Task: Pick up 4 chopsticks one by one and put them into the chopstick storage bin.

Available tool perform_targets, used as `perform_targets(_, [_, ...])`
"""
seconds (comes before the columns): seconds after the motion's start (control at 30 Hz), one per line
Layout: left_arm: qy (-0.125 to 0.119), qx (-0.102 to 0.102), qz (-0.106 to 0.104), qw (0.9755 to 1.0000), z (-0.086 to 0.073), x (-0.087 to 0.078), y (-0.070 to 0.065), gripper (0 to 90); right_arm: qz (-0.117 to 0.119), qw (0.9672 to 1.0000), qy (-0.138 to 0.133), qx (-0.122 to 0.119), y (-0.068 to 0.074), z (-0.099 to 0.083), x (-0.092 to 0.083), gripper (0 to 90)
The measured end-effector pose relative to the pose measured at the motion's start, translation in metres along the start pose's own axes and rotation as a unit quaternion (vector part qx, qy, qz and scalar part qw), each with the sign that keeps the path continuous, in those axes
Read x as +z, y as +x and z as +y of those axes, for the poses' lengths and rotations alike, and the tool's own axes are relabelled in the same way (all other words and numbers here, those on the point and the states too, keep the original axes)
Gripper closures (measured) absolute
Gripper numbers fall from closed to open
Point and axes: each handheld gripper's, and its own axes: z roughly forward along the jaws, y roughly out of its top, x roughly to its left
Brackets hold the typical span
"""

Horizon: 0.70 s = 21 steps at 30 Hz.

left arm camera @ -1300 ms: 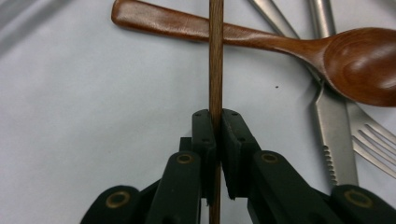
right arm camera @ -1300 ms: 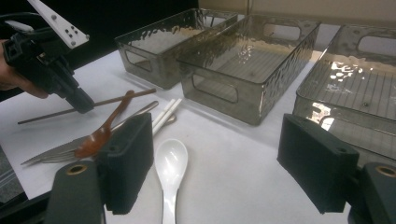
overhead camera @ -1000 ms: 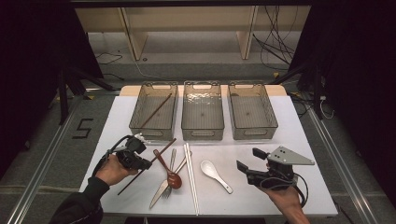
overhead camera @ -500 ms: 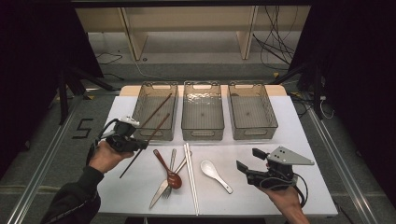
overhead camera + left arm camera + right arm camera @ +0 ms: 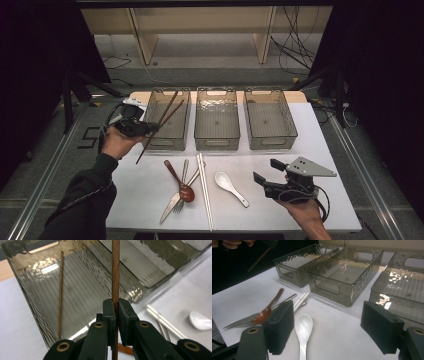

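The white table (image 5: 325, 150) carried three smoky bins; the leftmost bin (image 5: 170, 142) already held one brown chopstick (image 5: 60, 293). Above its near edge, the left gripper (image 5: 150, 128) had its jaws clamped on a second brown chopstick (image 5: 159, 129), tilted. The right gripper (image 5: 263, 179) rested wide open near the white spoon (image 5: 230, 187), holding nothing.
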Motion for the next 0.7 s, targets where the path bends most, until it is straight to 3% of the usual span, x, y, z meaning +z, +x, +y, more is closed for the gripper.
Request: perform_targets(0.7, [-0.033,0.007,0.023,0.9992,0.045,0.012,0.016,84.0,0.001,1.0,0.0,0.0,0.0,0.0,0.0,27.4])
